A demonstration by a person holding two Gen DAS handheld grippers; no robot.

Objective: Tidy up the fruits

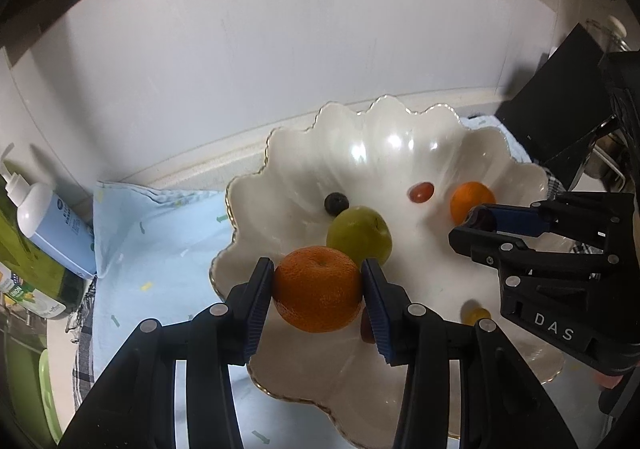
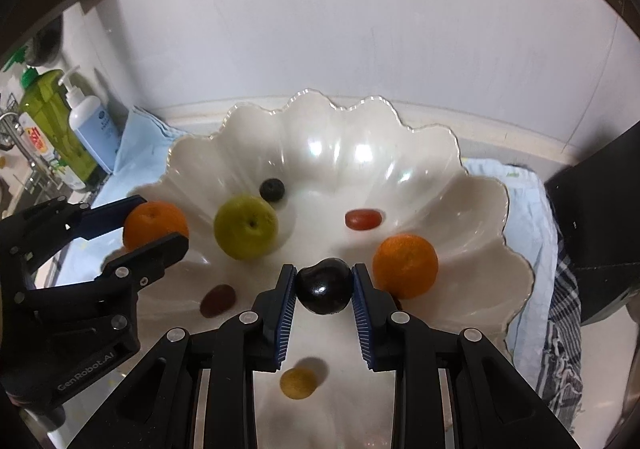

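left gripper (image 1: 318, 289) clamped on an orange (image 1: 318, 288), right gripper (image 2: 324, 285) pinching a dark cherry (image 2: 324, 286); both over scalloped white bowl (image 2: 480, 201) holding green apple (image 2: 245, 226), second orange (image 2: 405, 265)

Evenly and rather brightly lit from overhead, with two white glare patches on the glossy inner wall of the scalloped bowl (image 1: 400, 153) (image 2: 340, 153) and soft, short shadows under the fruit. Strongly bent by fisheye distortion toward the edges, ringed by a black vignette in both views, with the pale wall (image 1: 280, 49) (image 2: 360, 29) curving like a dome. Sharp enough at the centre, softer and slightly smeared at the rim, notably around the bottles (image 1: 48, 217) (image 2: 80, 129).
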